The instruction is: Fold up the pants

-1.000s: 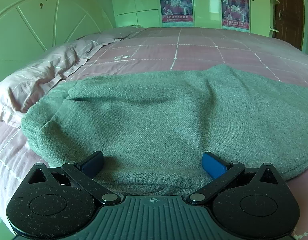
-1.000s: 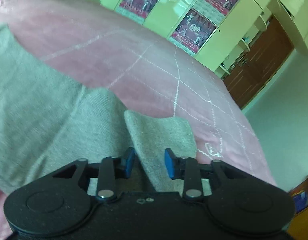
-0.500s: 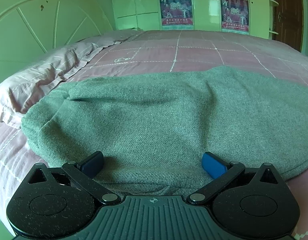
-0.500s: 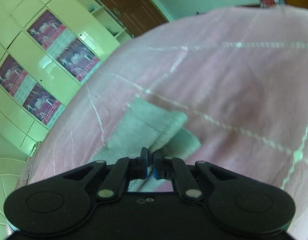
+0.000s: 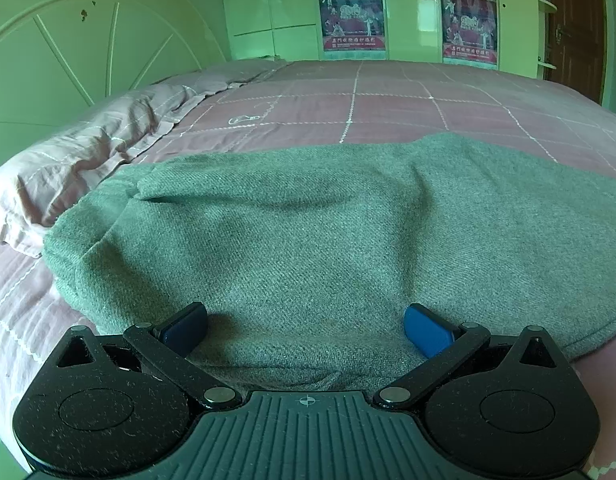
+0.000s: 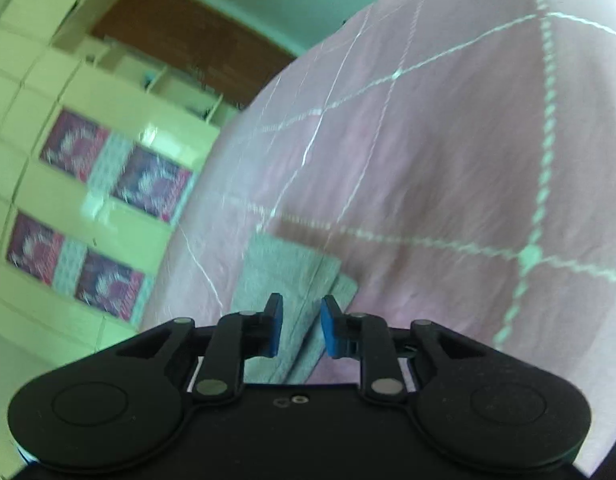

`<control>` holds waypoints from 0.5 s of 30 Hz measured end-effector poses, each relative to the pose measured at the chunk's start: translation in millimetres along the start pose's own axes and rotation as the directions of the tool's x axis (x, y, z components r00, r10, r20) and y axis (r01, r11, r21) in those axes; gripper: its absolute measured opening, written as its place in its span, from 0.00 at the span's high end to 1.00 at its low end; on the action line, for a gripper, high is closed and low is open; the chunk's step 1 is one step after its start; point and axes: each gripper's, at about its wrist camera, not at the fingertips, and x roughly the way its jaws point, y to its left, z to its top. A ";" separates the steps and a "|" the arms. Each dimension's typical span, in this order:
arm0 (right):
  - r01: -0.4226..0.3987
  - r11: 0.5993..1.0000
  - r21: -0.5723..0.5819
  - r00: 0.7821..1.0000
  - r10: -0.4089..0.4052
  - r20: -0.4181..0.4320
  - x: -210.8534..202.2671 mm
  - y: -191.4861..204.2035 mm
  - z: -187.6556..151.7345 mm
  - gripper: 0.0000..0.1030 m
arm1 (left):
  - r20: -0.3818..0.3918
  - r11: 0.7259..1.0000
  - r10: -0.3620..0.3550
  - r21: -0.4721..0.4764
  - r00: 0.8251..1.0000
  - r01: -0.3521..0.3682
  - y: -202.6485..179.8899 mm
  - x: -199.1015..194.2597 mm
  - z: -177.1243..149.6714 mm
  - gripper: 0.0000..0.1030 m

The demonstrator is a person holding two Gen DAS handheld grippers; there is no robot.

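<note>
Grey-green woollen pants (image 5: 300,232) lie spread across the pink bed, filling the left wrist view. My left gripper (image 5: 306,326) is wide open and rests low on the near edge of the pants, with a blue pad on each side. In the tilted, blurred right wrist view the leg ends of the pants (image 6: 284,280) lie on the bedspread. My right gripper (image 6: 302,330) is partly open with the edge of a leg end between its blue pads, not clamped.
The pink checked bedspread (image 5: 387,104) stretches behind the pants. A pink pillow (image 5: 88,160) lies at the left by the green headboard (image 5: 68,52). Wardrobes with posters (image 5: 349,16) and a brown door (image 5: 573,20) stand beyond the bed.
My right gripper was shut on the leg ends half a second ago and has opened; its view has rolled and swung further. My left gripper has stayed open and tilted slightly lower.
</note>
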 end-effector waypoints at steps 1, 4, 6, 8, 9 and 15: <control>0.000 1.000 0.020 1.000 0.000 -0.003 -0.4 -3.6 3.1 0.86 | 0.004 1.000 0.004 -0.001 1.000 -0.004 -0.7 0.0 -0.6 0.00; 0.030 0.999 0.037 1.000 -0.030 -0.005 1.9 -11.3 6.6 0.88 | 0.011 1.000 0.009 -0.003 1.000 -0.009 -1.6 -0.2 -2.0 0.00; -0.008 0.997 0.080 1.000 0.006 0.015 1.2 -15.1 4.8 0.88 | 0.008 1.000 0.008 -0.003 1.000 -0.008 -1.2 -0.3 -1.7 0.00; -0.025 0.997 0.078 1.000 0.025 0.000 8.0 -12.7 3.8 0.88 | 0.005 1.000 0.006 -0.002 1.000 -0.006 -0.6 -0.1 -1.1 0.00; -0.034 0.996 0.079 0.999 0.035 -0.016 13.8 -10.5 3.3 0.88 | 0.005 1.000 0.006 -0.002 1.000 -0.006 -0.7 0.0 -1.2 0.00; 0.027 0.999 0.042 0.996 -0.024 -0.083 45.1 5.4 6.2 0.99 | 0.006 1.000 0.008 -0.001 1.000 -0.008 -1.7 -0.7 -2.0 0.00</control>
